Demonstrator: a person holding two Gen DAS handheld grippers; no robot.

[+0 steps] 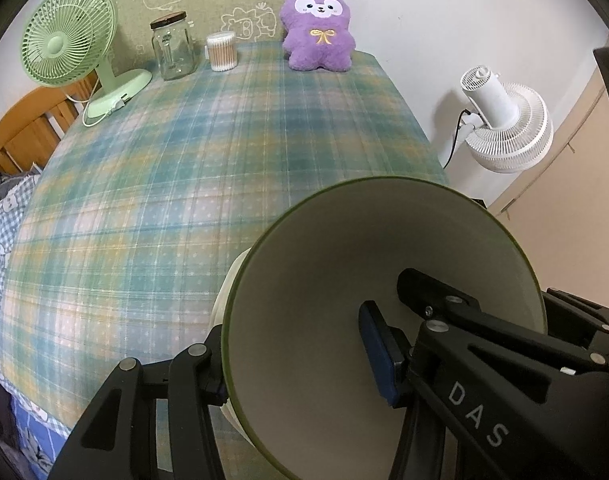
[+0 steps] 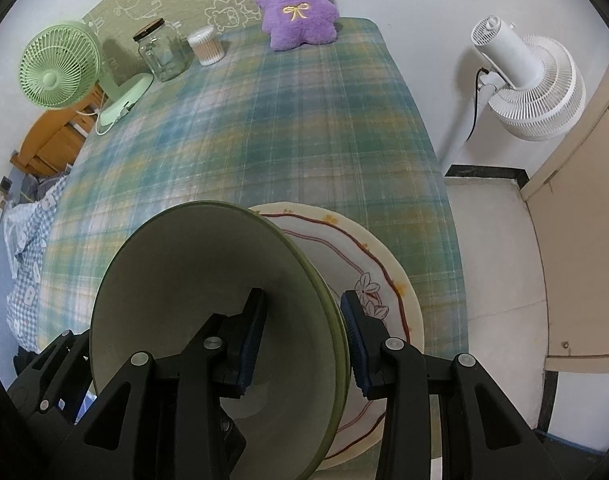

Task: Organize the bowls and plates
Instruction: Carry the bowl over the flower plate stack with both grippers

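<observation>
You've got both grippers on the green-rimmed bowl (image 2: 208, 300), left gripper (image 1: 300, 364) and right gripper (image 2: 304, 344), jaws clamped over opposite walls, hanging it empty above the flowered plate (image 2: 376, 264) on the tabletop (image 1: 184, 168). Next, lower it level onto that plate, then let go.

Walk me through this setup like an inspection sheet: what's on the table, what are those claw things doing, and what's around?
Surface: table under a plaid cloth.
Job's things: green-rimmed bowl held tilted above a flowered plate lying on the cloth.
Clutter: green desk fan, glass jar, cotton swab tub, purple plush toy, all along the far edge.
Grippers: left gripper and right gripper each clamp the bowl's wall, on opposite sides.
Cables: green fan's cord on the cloth; black cord on the white fan.
Surroundings: white standing fan, wooden bed frame.
</observation>
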